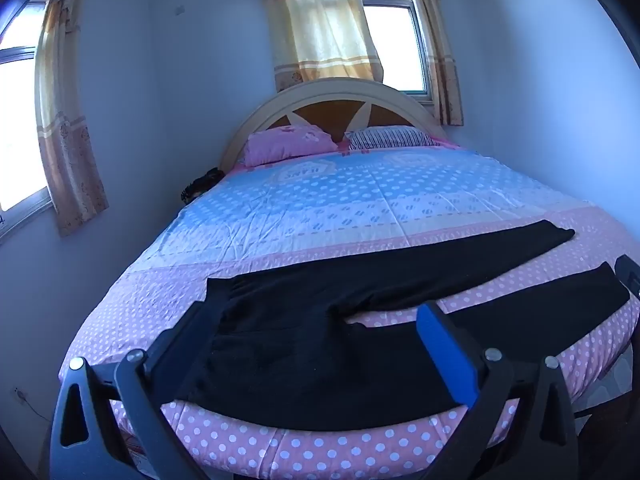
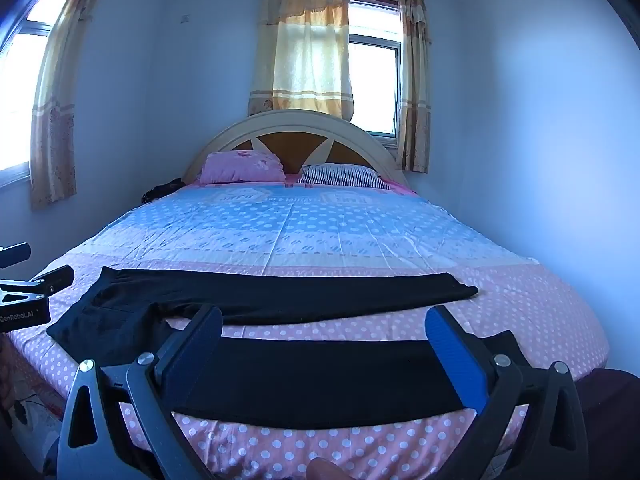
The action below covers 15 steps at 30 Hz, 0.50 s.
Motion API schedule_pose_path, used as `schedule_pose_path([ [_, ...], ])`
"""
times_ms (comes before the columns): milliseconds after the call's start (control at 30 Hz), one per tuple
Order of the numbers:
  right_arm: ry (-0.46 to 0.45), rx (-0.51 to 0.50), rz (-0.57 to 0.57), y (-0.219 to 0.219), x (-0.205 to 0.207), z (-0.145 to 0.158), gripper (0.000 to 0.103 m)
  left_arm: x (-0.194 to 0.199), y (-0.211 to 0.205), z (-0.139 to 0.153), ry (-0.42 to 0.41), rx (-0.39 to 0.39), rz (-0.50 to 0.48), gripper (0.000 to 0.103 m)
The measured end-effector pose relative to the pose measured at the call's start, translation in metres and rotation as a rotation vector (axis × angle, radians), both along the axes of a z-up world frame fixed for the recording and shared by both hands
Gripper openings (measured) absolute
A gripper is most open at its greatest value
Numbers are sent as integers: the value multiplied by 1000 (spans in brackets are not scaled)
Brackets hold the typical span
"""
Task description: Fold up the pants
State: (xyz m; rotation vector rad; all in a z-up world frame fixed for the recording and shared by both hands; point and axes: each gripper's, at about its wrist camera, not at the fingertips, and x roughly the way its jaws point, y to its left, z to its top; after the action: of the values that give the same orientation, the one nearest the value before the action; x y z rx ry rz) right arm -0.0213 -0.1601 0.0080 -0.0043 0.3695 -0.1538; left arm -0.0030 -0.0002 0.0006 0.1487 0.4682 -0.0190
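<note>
Black pants (image 1: pixel 300 344) lie flat across the foot of the bed (image 1: pixel 320 452), waistband to the left and both legs running right in a narrow V. My left gripper (image 1: pixel 316 312) hovers open over the waist and hip part, touching no cloth. In the right wrist view the pants' near leg (image 2: pixel 320 376) lies under my right gripper (image 2: pixel 325 316), which is open and empty too. The far leg (image 2: pixel 280 296) stretches behind it. The left gripper (image 2: pixel 40 266) shows at that view's left edge, beside the waistband. The right gripper's finger (image 1: pixel 628 272) peeks in at the left wrist view's right edge.
The bed (image 2: pixel 360 452) has a pink polka-dot and blue sheet, a pink pillow (image 2: pixel 240 166) and a striped pillow (image 2: pixel 340 176) at the arched headboard (image 2: pixel 296 120). Curtained windows stand behind and to the left. A dark item (image 2: pixel 160 190) sits by the bed's far left corner.
</note>
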Motion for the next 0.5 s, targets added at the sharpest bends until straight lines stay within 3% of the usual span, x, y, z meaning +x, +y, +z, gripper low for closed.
schedule_pose_path([
  [33, -1, -1, 1, 0, -1, 0, 102, 4, 10, -2, 9, -26, 0, 103],
  [500, 9, -13, -5, -2, 0, -1, 102, 6, 14, -5, 19, -8, 0, 103],
])
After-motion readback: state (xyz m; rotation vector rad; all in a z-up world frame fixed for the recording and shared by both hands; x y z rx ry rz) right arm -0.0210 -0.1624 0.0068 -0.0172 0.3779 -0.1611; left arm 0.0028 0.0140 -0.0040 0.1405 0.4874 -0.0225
